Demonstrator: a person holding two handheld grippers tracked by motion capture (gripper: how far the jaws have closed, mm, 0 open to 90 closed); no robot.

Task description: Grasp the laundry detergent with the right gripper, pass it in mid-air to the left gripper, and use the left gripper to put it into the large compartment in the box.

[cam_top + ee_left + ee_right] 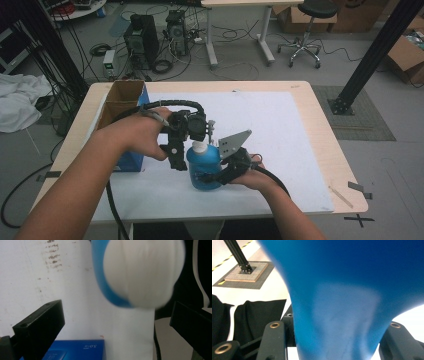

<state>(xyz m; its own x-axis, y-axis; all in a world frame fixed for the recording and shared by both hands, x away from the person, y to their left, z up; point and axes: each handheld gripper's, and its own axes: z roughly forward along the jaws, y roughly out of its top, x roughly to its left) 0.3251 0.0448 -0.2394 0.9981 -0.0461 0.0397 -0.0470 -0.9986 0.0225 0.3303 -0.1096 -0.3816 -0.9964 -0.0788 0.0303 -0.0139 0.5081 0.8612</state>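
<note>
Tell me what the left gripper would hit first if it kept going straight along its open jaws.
Most likely the white cap of the blue bottle, which sits ahead between the left gripper's open jaws. Depth is blurred, so the gap is unclear. The right gripper holds the bottle.

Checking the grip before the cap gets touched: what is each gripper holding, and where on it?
The right gripper is shut on the blue bottle, low on its body. The left gripper holds nothing; its jaws stand open around the white cap.
</note>
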